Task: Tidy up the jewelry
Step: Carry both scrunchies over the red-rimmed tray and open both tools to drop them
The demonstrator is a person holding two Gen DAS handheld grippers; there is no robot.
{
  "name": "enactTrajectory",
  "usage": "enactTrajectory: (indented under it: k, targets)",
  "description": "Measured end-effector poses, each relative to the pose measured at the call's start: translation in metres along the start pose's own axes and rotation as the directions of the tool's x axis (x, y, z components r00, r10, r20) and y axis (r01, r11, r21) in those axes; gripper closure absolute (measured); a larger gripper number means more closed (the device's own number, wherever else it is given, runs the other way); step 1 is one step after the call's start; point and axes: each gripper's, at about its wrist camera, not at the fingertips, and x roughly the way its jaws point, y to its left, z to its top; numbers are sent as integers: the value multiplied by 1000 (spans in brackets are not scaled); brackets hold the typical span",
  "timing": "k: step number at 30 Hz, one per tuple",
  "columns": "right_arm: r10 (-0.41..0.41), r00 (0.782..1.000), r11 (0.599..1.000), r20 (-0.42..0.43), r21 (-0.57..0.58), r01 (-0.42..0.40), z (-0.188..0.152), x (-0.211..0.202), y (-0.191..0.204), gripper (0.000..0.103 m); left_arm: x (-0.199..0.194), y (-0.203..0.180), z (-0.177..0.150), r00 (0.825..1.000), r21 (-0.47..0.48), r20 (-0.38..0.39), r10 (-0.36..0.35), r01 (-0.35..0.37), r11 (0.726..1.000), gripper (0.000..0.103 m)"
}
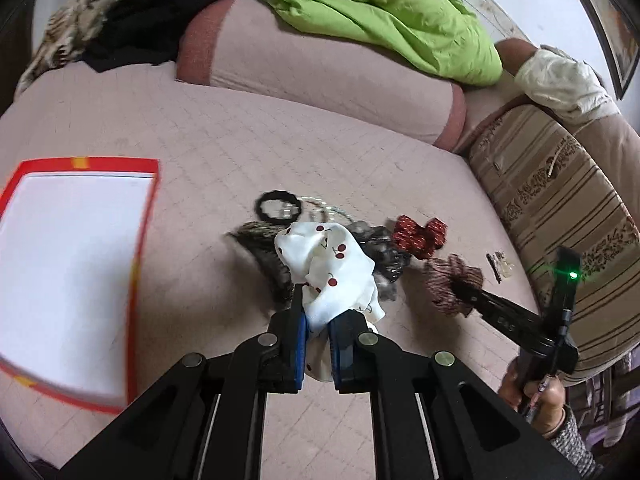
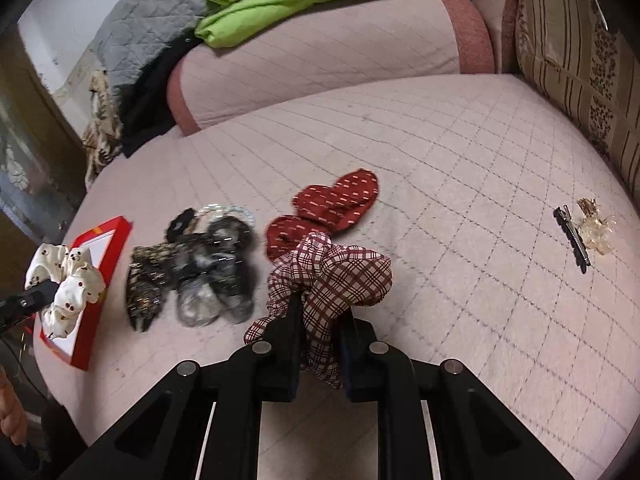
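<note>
Scrunchies in both tongs: left tongs (image 1: 318, 316) clamped on the white cherry-print fabric scrunchie (image 1: 332, 268), right tongs (image 2: 320, 322) clamped on the maroon-and-white plaid fabric scrunchie (image 2: 332, 276); both look lifted off the pink quilted bed cover (image 2: 460, 160). Target is presumably the red-rimmed shallow box with white inside (image 1: 72, 248), left of the pile. From the right view the cherry scrunchie already hangs at the box's near edge, so my call: carry it over the white floor, lower, then open; don't drop from height, soft fabric bounces and flops. Bring plaid in second so the tongs don't collide. Neither scrunchie has a real heading: bunched rings, the cherry one hanging roughly along the fingers, the plaid one spread crosswise. Still on the bed: dark red dotted scrunchie (image 2: 336, 200), a blurred dark heap of hair ties (image 2: 208, 264), and a black metal hair clip (image 2: 572, 236), well apart right, long axis running away from the camera.
</note>
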Motion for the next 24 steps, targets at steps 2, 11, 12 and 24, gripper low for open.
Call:
enactTrajectory:
  k: [2, 11, 12, 24]
  targets:
    - [14, 1000, 1000, 19, -20, -13, -3, -8, 7, 86, -9, 5, -4, 999, -4, 17, 30, -30, 1000, 94]
    - [85, 994, 990, 73, -120, -76, -9, -30, 58, 86, -52, 54, -4, 980, -40, 91, 179, -176, 984, 94]
    - [94, 993, 987, 73, -134, -84, -9, -31, 66, 86, -55, 64, -1, 978, -56, 92, 189, -185, 981, 94]
    - [264, 962, 950, -69, -156, -272, 3, 8, 186, 86, -55, 194, 34, 950, -276, 95, 299, -263, 924, 94]
